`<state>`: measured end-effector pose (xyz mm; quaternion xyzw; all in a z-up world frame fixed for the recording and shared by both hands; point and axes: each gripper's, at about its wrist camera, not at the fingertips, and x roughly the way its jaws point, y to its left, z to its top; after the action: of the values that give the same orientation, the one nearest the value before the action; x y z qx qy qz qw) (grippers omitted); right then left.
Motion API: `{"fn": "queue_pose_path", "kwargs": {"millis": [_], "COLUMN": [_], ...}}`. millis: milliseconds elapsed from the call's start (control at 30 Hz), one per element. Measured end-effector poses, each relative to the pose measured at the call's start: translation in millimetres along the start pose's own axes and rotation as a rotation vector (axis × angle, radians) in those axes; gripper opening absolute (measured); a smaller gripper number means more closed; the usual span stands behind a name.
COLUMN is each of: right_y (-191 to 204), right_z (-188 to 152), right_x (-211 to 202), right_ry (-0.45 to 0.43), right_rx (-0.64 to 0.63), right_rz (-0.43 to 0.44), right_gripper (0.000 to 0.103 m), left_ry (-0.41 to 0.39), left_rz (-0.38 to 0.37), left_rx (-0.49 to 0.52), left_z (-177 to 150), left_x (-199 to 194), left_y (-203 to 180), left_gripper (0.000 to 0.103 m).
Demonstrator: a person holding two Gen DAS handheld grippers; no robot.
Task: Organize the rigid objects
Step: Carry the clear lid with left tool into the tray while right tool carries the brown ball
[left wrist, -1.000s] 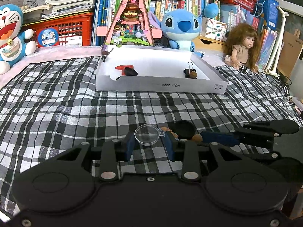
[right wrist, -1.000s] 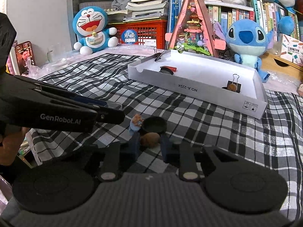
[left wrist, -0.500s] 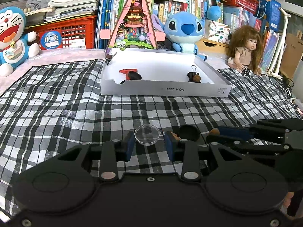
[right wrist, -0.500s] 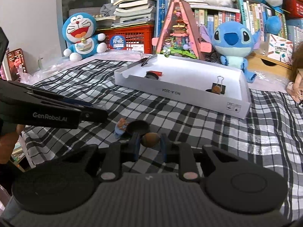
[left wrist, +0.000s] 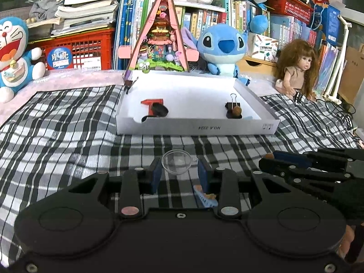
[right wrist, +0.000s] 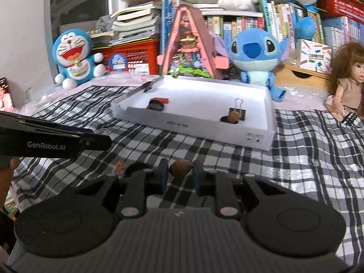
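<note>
My left gripper (left wrist: 178, 173) is shut on a clear plastic round cup (left wrist: 177, 164) and holds it above the plaid cloth. My right gripper (right wrist: 180, 175) is shut on a brown nut-like ball (right wrist: 180, 168), raised off the cloth. A small figurine (right wrist: 119, 168) and a black round lid (right wrist: 136, 168) lie on the cloth left of the right gripper. The figurine also shows under my left gripper (left wrist: 206, 196). The white tray (left wrist: 195, 128) ahead holds a red piece (left wrist: 151, 102), a black lid (left wrist: 160, 109), a black binder clip (left wrist: 233, 104) and a brown ball (left wrist: 236, 111).
Plush toys, a pink triangular toy house (left wrist: 159, 38), a red crate (left wrist: 79, 50) and bookshelves stand behind the tray. A doll (left wrist: 295, 68) sits at the back right. The right gripper shows at the right of the left wrist view (left wrist: 307, 166).
Both grippers have risen and moved forward with their objects. The right gripper lifted the brown ball off the cloth, away from the black lid and figurine.
</note>
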<state>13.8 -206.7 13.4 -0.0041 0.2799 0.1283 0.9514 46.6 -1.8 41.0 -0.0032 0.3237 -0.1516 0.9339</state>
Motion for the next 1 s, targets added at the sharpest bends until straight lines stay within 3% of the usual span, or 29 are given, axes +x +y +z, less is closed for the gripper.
{"fn": "queue_pose_path", "kwargs": {"millis": [1000], "right_y": [-50.1], "right_z": [60.0], "right_x": [35.5], "right_ry": [-0.005], "right_rx": [0.124], "right_rz": [-0.093], "right_gripper": [0.027], "left_ry": [0.013], "left_rz": [0.011], "left_rx": [-0.093], "left_z": [66.9], "left_x": [60.4], "left_y": [16.7], "left_gripper": [0.032]}}
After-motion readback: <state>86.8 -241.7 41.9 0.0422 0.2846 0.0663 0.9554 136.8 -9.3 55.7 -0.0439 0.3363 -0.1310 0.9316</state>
